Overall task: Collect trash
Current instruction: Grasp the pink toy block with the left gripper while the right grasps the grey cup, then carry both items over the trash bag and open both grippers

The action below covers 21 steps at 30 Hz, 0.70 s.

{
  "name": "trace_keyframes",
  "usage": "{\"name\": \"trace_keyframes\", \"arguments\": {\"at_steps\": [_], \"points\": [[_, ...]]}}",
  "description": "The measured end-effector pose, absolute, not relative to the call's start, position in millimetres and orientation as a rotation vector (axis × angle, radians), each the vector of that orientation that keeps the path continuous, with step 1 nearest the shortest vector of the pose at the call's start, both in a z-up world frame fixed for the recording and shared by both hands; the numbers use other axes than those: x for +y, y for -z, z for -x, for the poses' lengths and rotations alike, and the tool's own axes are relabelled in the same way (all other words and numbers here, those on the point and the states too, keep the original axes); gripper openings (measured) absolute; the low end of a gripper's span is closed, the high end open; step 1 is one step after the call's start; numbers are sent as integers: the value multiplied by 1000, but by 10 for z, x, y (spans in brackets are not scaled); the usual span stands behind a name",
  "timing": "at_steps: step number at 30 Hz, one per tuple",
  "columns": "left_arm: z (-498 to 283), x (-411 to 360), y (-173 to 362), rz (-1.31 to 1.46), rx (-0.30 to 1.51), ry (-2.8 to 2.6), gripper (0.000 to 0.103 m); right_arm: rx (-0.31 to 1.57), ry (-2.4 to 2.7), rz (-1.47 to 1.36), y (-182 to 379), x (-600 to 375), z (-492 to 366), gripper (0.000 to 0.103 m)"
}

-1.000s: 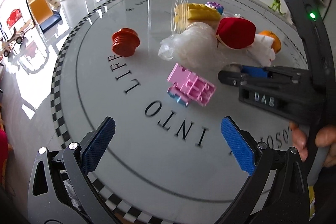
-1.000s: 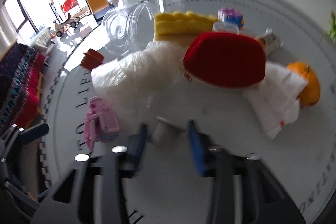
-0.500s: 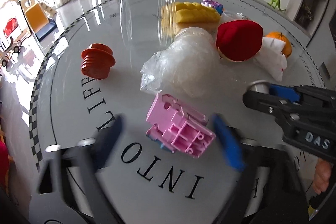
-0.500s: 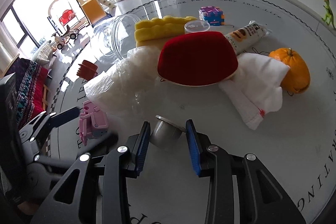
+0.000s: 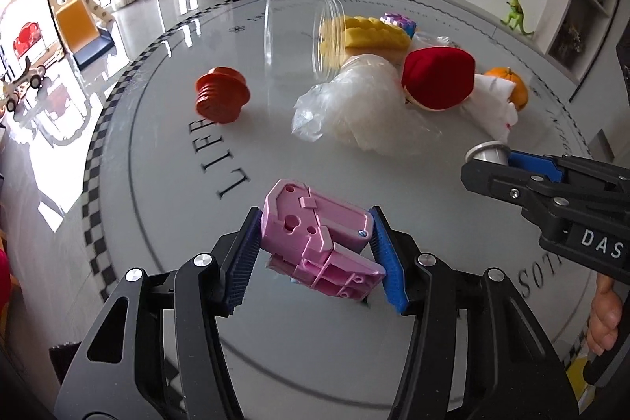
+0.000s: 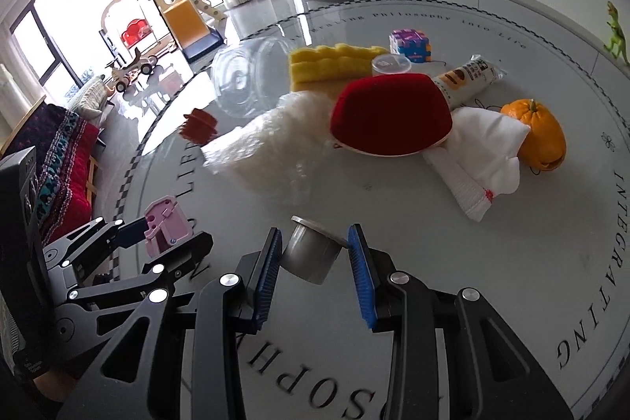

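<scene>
Pink moulded plastic toy piece (image 5: 315, 243) sits clenched between the blue ribbed pads of the left gripper (image 5: 317, 254), tilted, just above the round grey glass table (image 5: 157, 184) near its front-left edge, over the printed lettering. Beside it, the right gripper (image 6: 315, 262) grasps a small grey plastic cup (image 6: 311, 254) by its sides, rim tipped toward the table's middle.

Further in, toward the middle of the table, a crumpled clear plastic bag (image 5: 362, 109) lies against a red fabric pouch (image 6: 390, 113), which overlaps a white folded cloth (image 6: 480, 148) touching an orange fruit (image 6: 539, 136). Behind them sit a yellow sponge (image 6: 330, 65), a clear plastic jar on its side (image 5: 299, 34), a purple puzzle cube (image 6: 409, 44) and a tubular snack wrapper (image 6: 468, 77). An orange ribbed stopper (image 5: 220, 97) stands apart near the left edge.
</scene>
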State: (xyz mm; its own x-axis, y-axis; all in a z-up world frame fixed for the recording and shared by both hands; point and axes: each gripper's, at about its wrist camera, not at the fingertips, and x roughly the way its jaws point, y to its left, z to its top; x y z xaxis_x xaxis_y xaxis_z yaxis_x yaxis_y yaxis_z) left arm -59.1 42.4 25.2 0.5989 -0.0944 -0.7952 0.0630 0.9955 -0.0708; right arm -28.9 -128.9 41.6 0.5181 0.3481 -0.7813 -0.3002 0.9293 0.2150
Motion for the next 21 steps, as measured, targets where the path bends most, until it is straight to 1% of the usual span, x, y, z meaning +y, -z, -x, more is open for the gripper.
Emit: {"name": "trace_keyframes", "arguments": {"at_steps": [9, 21], "points": [[984, 589, -414, 55, 882, 61, 53, 924, -432, -21, -548, -1029, 548, 37], [1755, 1235, -560, 113, 830, -59, 53, 885, -562, 67, -740, -341, 1044, 37]]}}
